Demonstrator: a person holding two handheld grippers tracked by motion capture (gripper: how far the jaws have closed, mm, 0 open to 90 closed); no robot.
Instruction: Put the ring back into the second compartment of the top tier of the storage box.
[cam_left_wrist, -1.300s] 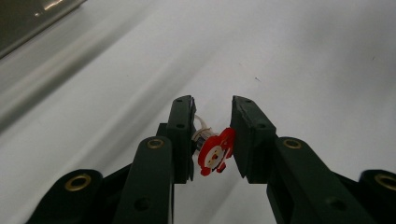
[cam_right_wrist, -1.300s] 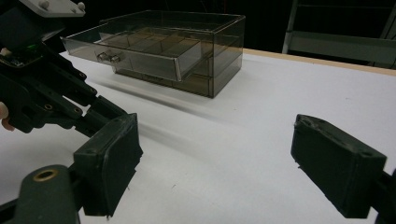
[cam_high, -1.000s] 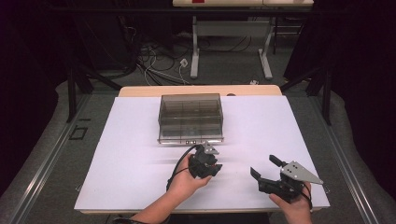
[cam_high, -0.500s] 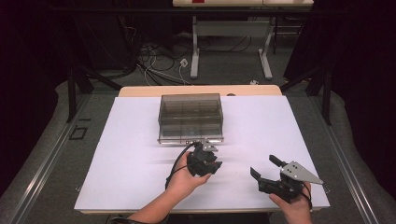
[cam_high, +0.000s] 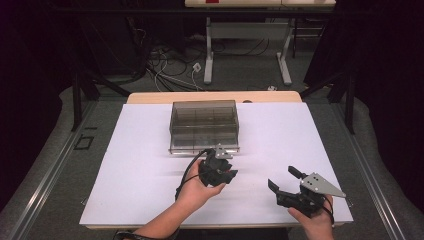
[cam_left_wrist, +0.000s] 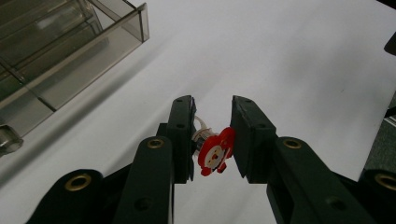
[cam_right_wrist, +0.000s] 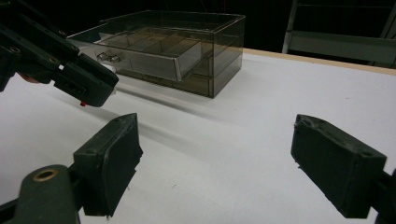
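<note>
Left gripper (cam_high: 222, 167) hovers low over the white table cover (cam_high: 140, 150), just in front of the smoky clear drawer box (cam_high: 204, 125), and it is clamped on something small: in the left gripper view the 2 black jaws pinch a little red and white figure (cam_left_wrist: 215, 151) with a pale clear piece behind it, squeezed between the pads and held clear of the sheet. What exactly that figure is, too small to say. To the upper left of that view sits the drawer box (cam_left_wrist: 56, 51), its drawer front pulled out a little from the case and a clear knob at the edge of the picture. Over to the right gripper (cam_high: 287, 182), held in the person's right hand near the front edge of the table, well apart from the box: its jaws stand wide and released, nothing between them, only bare white sheet in the gap in the right gripper view. That same view catches the left gripper (cam_right_wrist: 88, 88) coming in from the upper left, a speck of red at its tip, and the drawer box (cam_right_wrist: 187, 46) behind it with 1 drawer slid partway out.
</note>
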